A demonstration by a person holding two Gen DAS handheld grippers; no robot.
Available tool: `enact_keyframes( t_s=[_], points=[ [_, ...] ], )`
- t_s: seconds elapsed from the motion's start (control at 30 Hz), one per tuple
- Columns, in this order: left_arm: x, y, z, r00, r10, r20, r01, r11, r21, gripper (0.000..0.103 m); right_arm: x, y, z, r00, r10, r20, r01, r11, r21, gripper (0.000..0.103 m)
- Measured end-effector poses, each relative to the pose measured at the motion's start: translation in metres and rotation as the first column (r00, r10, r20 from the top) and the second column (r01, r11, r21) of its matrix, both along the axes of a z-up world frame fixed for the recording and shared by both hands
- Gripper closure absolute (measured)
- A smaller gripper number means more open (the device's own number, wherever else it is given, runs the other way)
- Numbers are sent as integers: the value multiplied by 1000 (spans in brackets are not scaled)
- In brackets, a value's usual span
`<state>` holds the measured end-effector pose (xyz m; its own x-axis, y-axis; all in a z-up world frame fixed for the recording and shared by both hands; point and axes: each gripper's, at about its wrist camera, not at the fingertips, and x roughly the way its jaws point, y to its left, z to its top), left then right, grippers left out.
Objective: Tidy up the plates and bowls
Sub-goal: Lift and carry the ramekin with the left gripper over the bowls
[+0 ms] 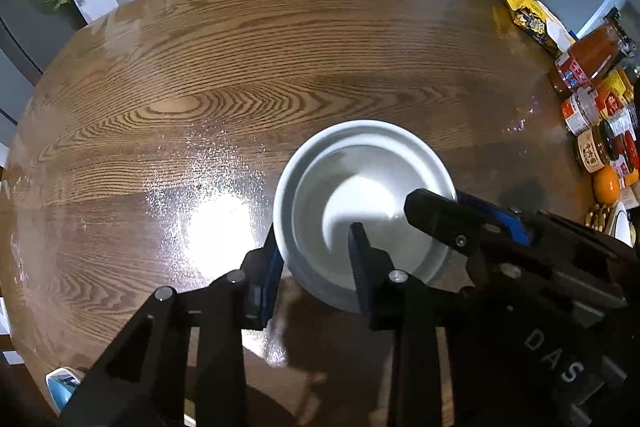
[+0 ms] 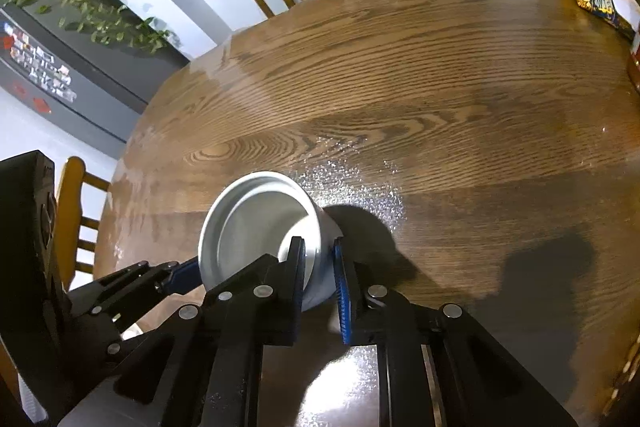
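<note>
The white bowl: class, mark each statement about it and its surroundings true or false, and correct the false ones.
1. The white bowl stands upright on the wooden table. True.
2. The bowl holds food. False: it is empty.
3. The left tongs and the right tongs each straddle the bowl's rim, one finger inside and one outside. True.
4. In the left wrist view, the jars and packets stand at the table's left edge. False: they are at its right edge.
5. Both tongs are on the same side of the bowl. False: they are on opposite sides.
</note>
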<state>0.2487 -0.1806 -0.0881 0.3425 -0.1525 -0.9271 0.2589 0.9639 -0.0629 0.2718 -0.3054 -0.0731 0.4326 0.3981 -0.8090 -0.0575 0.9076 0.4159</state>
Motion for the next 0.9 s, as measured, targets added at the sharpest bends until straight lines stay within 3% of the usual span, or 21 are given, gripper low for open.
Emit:
enact_keyframes(
  t_s=[0.2, 0.53, 0.9],
  points=[
    [-22, 0, 11, 997, -26, 72, 24, 999, 27, 75, -22, 5, 11, 999, 7, 41, -7, 1000, -22, 87],
    [-72, 14, 55, 975, -60, 213, 55, 998, 30, 75, -74, 11, 52, 989, 17, 144, -13, 1000, -23, 87],
    [-127, 48, 85, 954, -26, 299, 25, 1000, 10, 75, -121, 38, 85, 977, 53, 208, -46, 998, -39, 87]
  ],
)
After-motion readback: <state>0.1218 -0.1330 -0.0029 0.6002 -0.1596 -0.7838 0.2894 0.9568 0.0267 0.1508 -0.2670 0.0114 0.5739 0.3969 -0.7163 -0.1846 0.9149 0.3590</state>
